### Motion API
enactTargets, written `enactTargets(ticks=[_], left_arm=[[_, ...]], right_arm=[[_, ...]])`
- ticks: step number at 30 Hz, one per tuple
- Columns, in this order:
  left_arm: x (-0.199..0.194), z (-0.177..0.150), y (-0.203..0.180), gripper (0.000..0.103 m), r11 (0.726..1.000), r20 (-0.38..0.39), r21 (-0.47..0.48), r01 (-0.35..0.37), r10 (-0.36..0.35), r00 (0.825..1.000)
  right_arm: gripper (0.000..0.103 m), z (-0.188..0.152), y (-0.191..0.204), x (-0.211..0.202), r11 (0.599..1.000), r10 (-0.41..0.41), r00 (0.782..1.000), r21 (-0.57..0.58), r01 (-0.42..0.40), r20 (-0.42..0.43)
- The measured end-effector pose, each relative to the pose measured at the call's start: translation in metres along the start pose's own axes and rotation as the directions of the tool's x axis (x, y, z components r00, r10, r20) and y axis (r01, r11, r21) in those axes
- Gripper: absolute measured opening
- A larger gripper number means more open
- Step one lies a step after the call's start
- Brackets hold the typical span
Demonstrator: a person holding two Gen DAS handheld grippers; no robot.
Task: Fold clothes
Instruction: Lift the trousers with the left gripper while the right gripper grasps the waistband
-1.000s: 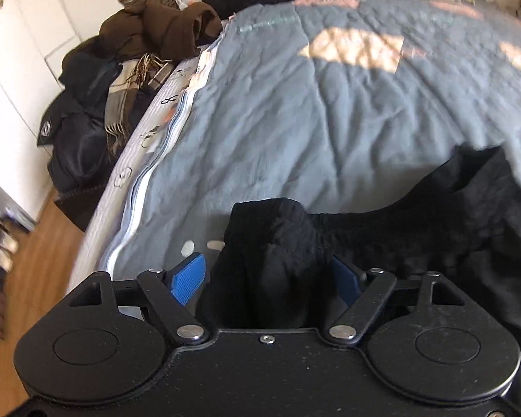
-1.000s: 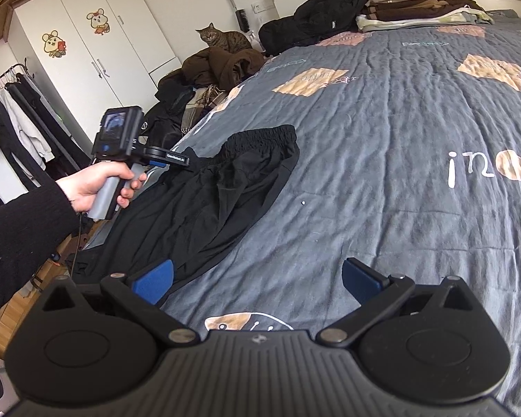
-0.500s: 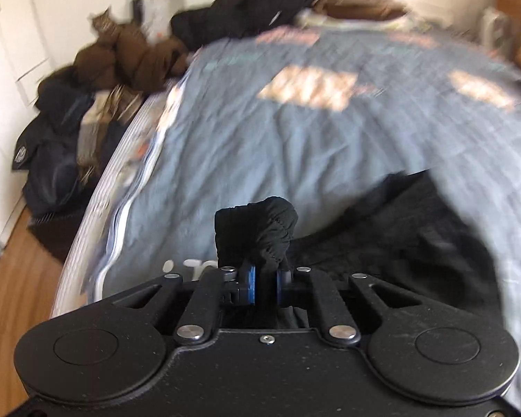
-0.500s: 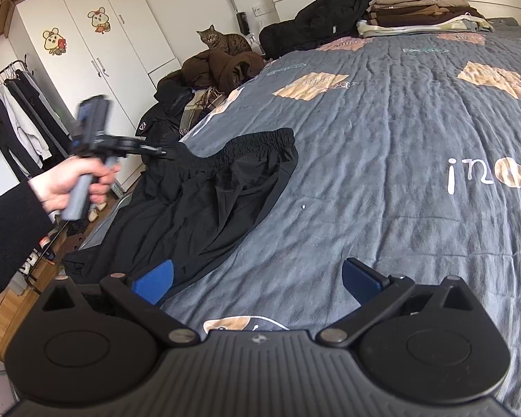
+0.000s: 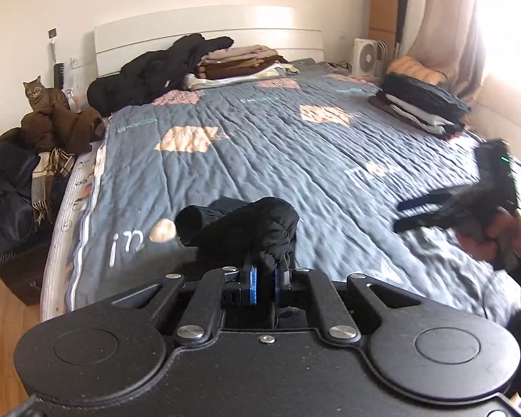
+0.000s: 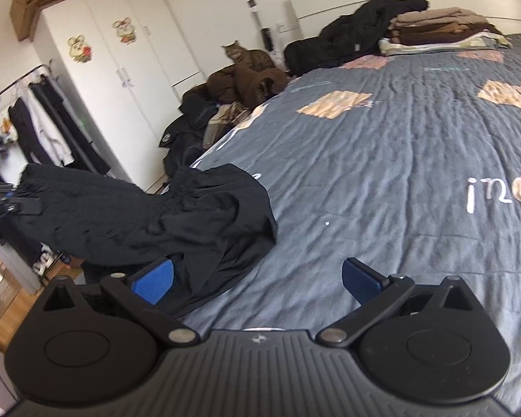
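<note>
My left gripper (image 5: 264,283) is shut on the elastic waistband of black trousers (image 5: 260,226) and holds that end bunched up above the grey quilt (image 5: 278,146). In the right wrist view the black trousers (image 6: 163,222) hang lifted from the left gripper (image 6: 3,205) at the far left, and drape down to the bed's near left edge. My right gripper (image 6: 257,278) is open and empty, low over the quilt (image 6: 382,173), its left finger next to the trouser cloth. It also shows blurred at the right of the left wrist view (image 5: 434,212).
Folded clothes stacks lie at the headboard (image 5: 239,66) and on the far right of the bed (image 5: 420,104). A black coat (image 5: 156,69) lies by the headboard. A clothes heap with a cat (image 5: 40,95) stands left of the bed. A wardrobe (image 6: 121,69) and clothes rail (image 6: 34,121) stand left.
My left gripper closed on the trouser waistband and lifted it up and back off the bed. My right gripper moved left and lower, toward the trouser cloth, still open.
</note>
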State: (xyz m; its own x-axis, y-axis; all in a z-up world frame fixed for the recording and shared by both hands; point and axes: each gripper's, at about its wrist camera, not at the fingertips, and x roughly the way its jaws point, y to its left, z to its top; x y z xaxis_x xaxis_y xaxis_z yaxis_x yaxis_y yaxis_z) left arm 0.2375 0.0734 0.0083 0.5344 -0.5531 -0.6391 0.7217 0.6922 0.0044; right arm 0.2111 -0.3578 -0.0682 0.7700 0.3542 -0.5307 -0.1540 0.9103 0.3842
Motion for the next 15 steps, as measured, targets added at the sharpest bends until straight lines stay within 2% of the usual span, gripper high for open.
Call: enactTargets(ticks=[4, 6, 7, 10, 11, 14, 15], left_arm=[[-0.021, -0.024, -0.019, 0.009, 0.999, -0.02, -0.01, 0.036, -0.036, 0.999], [-0.025, -0.04, -0.023, 0.009, 0.999, -0.033, -0.024, 0.046, -0.047, 0.998], [-0.024, -0.047, -0.025, 0.009, 0.998, -0.04, -0.033, 0.051, -0.052, 0.998], [-0.021, -0.068, -0.029, 0.009, 0.997, -0.06, -0.047, 0.053, -0.056, 0.997], [-0.023, -0.074, -0.027, 0.009, 0.997, -0.062, -0.058, 0.059, -0.063, 0.996], [-0.022, -0.084, -0.024, 0.009, 0.995, -0.059, -0.074, 0.07, -0.074, 0.995], [-0.025, -0.087, -0.025, 0.009, 0.994, -0.055, -0.078, 0.074, -0.079, 0.995]], right_arm=[[0.103, 0.0, 0.014, 0.007, 0.994, 0.039, 0.999, -0.101, -0.043, -0.032], [0.103, 0.004, 0.029, 0.012, 0.974, 0.058, 0.997, -0.215, -0.067, -0.048], [0.103, 0.008, 0.041, 0.016, 0.945, 0.072, 0.996, -0.315, -0.085, -0.055], [0.103, 0.02, 0.074, 0.034, 0.817, 0.105, 0.991, -0.561, -0.134, -0.083], [0.103, 0.026, 0.084, 0.043, 0.781, 0.105, 0.989, -0.606, -0.15, -0.108], [0.103, 0.045, 0.105, 0.071, 0.695, 0.173, 0.971, -0.678, -0.239, -0.165], [0.103, 0.051, 0.11, 0.081, 0.67, 0.209, 0.956, -0.682, -0.295, -0.207]])
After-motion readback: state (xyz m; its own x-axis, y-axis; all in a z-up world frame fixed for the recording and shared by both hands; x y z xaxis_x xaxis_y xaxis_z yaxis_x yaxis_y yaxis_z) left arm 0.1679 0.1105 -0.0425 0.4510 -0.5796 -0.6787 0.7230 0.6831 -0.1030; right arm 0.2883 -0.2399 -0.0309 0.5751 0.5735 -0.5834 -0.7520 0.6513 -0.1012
